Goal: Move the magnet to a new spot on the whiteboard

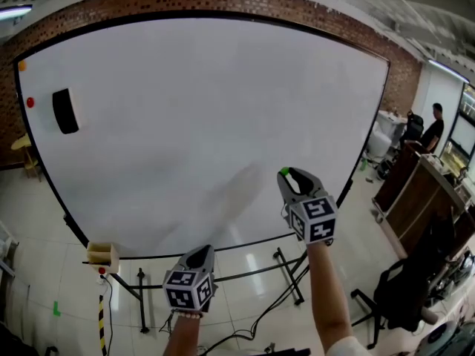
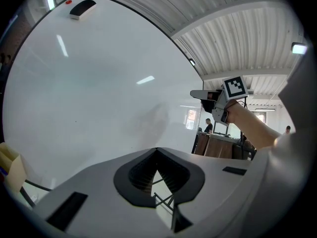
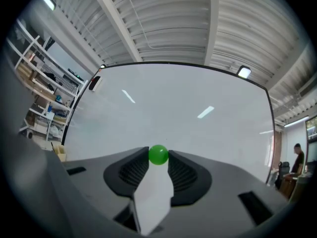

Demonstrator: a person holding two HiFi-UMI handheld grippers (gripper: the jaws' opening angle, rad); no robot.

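Whiteboard (image 1: pixel 185 124) on a black stand fills most of the head view, its surface bare across the middle. The right hand-held gripper (image 1: pixel 291 175) is raised in front of the whiteboard's lower right part and is clenched on a small green magnet (image 1: pixel 283 171). In the right gripper view the ball-shaped magnet (image 3: pixel 158 154) sits pinched right at the jaw tips. Whether it touches the whiteboard cannot be told.

The left hand-held gripper (image 1: pixel 199 254) hangs lower, below the whiteboard's bottom edge. Its jaws meet at the tips with nothing between them (only the stand shows through the gap behind).

Near the whiteboard's upper left edge sit a black eraser (image 1: pixel 65 111), a red dot (image 1: pixel 30 102) just beside it and an orange dot (image 1: pixel 21 66) above. A small box (image 1: pixel 102 254) hangs at the whiteboard's lower left corner.
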